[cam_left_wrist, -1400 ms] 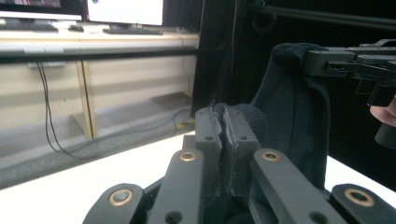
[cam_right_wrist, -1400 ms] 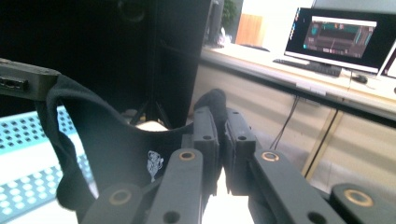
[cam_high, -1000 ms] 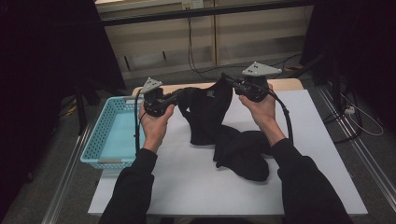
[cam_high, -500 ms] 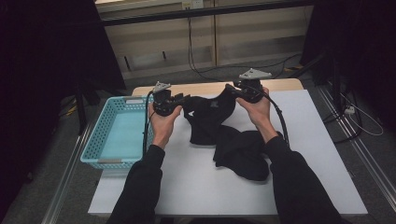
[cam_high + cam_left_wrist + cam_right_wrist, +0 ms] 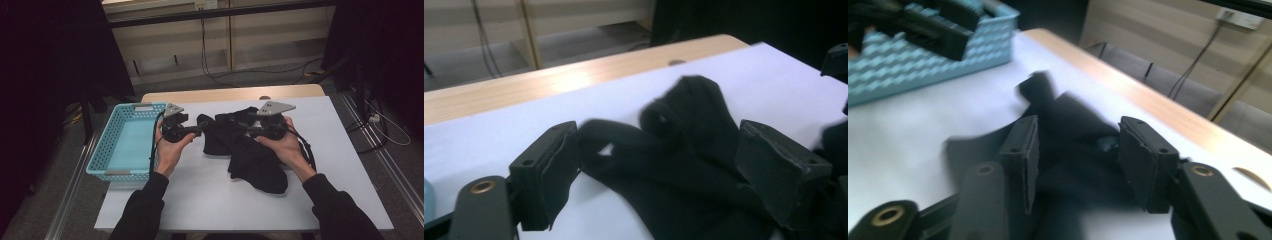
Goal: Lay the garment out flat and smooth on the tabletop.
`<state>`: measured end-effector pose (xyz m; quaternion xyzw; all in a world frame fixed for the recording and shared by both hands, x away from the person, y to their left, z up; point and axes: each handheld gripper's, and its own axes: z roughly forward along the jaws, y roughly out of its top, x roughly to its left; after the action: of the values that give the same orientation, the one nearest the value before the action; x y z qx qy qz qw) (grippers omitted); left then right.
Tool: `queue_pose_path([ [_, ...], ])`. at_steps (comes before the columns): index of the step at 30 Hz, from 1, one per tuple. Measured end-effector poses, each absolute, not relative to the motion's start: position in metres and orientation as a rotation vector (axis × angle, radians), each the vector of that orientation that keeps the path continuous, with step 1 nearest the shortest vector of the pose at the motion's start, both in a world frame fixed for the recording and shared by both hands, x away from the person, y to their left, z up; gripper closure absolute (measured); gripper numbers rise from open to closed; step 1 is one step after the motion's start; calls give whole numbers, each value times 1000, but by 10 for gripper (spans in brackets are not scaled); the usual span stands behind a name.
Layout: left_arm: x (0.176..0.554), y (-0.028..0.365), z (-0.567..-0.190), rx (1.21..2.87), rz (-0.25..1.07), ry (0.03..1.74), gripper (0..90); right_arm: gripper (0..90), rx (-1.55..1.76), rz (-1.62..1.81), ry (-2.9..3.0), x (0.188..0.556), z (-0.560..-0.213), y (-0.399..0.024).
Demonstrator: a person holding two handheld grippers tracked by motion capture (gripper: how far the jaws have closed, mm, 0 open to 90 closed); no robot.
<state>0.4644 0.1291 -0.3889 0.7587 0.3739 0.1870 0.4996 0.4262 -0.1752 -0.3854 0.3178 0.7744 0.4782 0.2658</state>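
Black garment [image 5: 250, 150] crumpled on white table [image 5: 200, 200]; blue basket [image 5: 125, 145] at left edge.

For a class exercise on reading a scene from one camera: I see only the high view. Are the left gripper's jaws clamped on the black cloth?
Observer: No. The left gripper view shows that the left gripper has just been opening. Its jaws stand wide, with the black cloth between them, unsqueezed.
Operator: And the right gripper?
Observer: Its own view shows that the right gripper has just been opening too. The jaws are apart and the cloth between them is not pinched.
Operator: Does the cloth hang or lie?
Observer: In the left gripper view it lies on the white table.
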Motion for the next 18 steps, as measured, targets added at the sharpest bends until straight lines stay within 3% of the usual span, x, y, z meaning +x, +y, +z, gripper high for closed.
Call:
queue_pose_path([
  [6, 433, 129, -395, 1870, 420, 835, 109, 649, 764, 1304, 2192, 375, -398, -171],
  [12, 409, 135, -408, 1890, 413, 823, 103, 689, 695, 1291, 2273, 341, -413, -160],
  [18, 391, 139, -420, 1938, 392, 788, 124, 699, 612, 1230, 2374, 332, -430, -132],
])
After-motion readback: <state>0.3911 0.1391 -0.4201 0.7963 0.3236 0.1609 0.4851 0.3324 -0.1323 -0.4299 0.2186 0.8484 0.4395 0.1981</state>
